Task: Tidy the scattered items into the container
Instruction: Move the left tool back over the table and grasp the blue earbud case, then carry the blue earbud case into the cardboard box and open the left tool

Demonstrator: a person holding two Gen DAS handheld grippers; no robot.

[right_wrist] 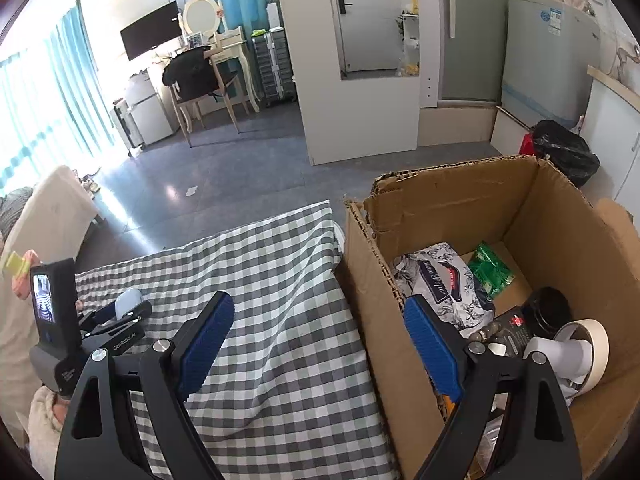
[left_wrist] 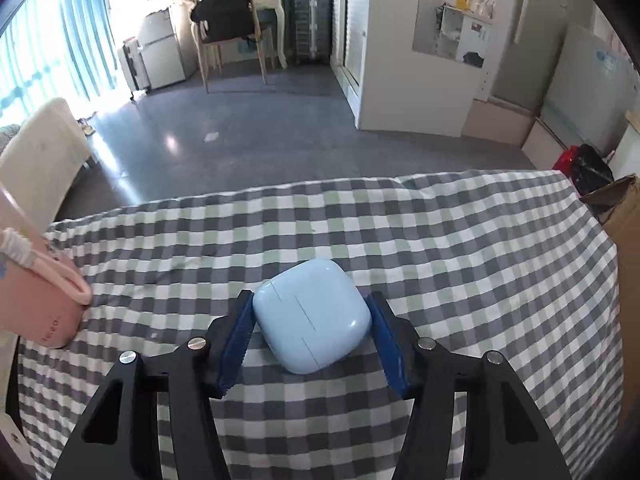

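A light blue earbud case (left_wrist: 312, 320) lies on the checked tablecloth (left_wrist: 440, 240). My left gripper (left_wrist: 310, 298) straddles it, with a blue pad pressing on each side, so it is shut on the case. In the right wrist view that gripper (right_wrist: 120, 312) shows at the far left with the case (right_wrist: 128, 298) between its fingers. My right gripper (right_wrist: 320, 300) stands open and holds nothing; it hovers over the left wall of the cardboard box (right_wrist: 560, 216), one finger over the cloth and the other over the box's inside.
The box stands off the table's right end and holds a tissue pack (right_wrist: 440, 280), a green packet (right_wrist: 490, 268), a black jar (right_wrist: 548, 308) and a roll of tape (right_wrist: 592, 348). A pink pouch (left_wrist: 36, 304) sits at the table's left end. Beyond the far edge is open floor.
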